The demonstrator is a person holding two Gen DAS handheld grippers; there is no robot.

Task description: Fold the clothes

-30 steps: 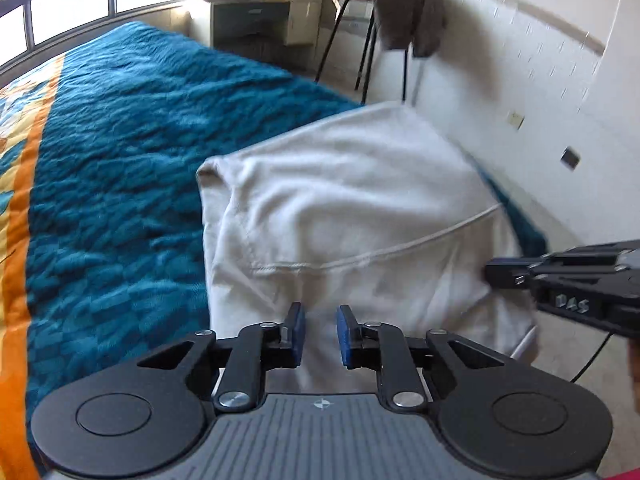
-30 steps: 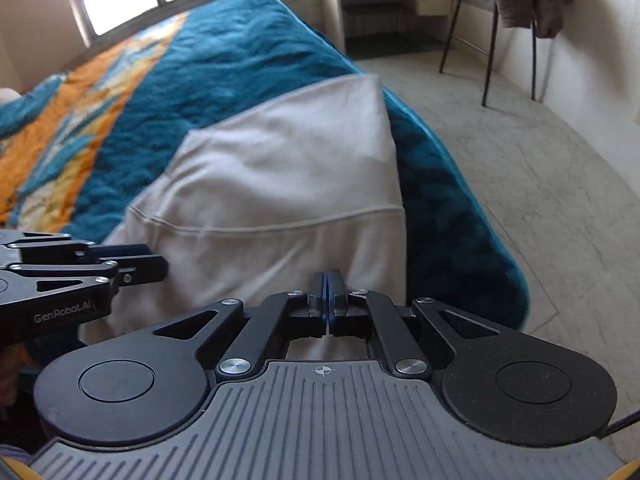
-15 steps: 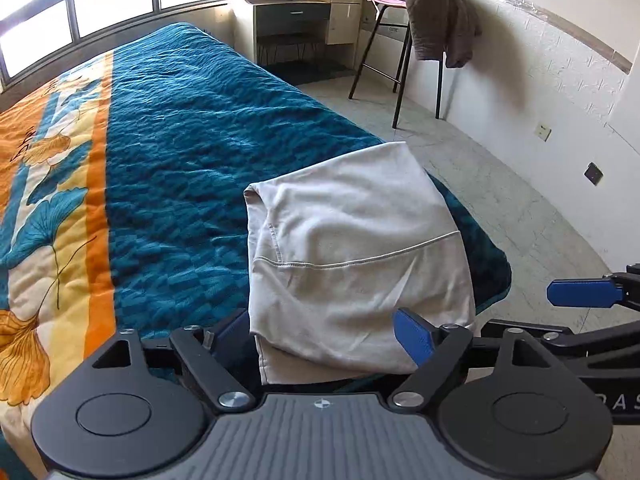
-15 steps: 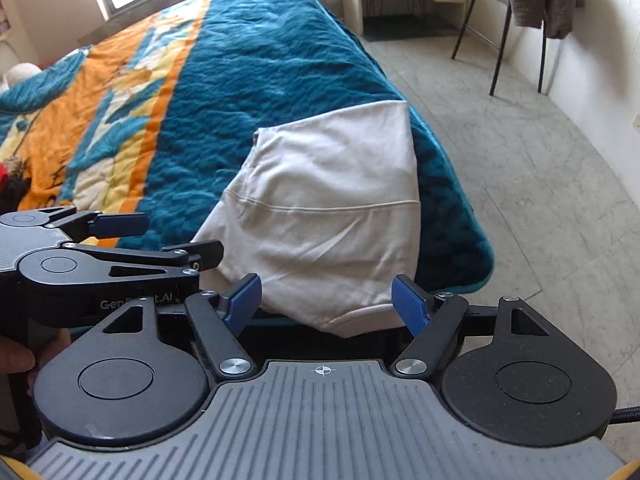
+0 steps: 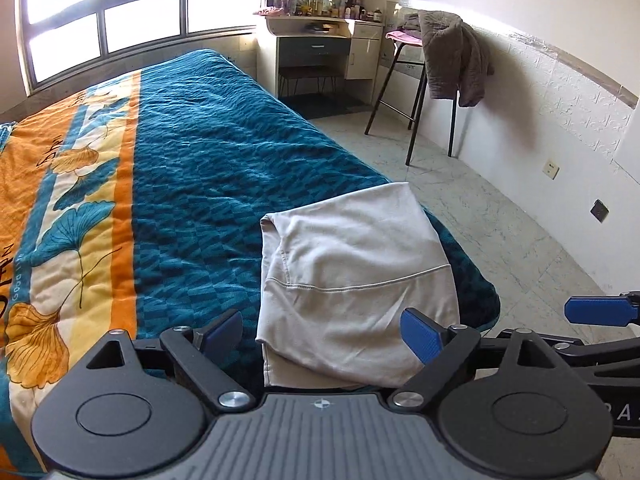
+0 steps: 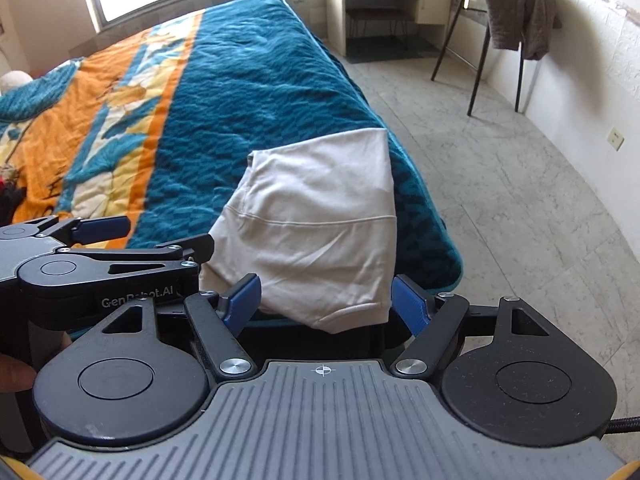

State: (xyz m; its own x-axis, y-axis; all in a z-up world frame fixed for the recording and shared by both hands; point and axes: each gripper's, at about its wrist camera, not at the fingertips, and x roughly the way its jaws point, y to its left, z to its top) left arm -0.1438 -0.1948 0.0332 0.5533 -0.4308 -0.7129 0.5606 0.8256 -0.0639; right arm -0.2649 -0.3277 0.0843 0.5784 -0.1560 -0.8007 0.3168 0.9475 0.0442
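The bed (image 5: 208, 184) with its blue and orange blanket (image 6: 256, 92) fills the left. The folded beige garment (image 5: 356, 280) lies on the near right corner of the bed, its near edge hanging over. My left gripper (image 5: 322, 334) and right gripper (image 6: 326, 306) hover near it, fingers spread wide, holding nothing.

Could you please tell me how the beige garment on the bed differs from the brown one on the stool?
The beige garment lies folded flat on the bedspread; the brown garment hangs bunched over the stool. The beige one is pale and smooth, the brown one dark and rumpled. Neither is held by a gripper.
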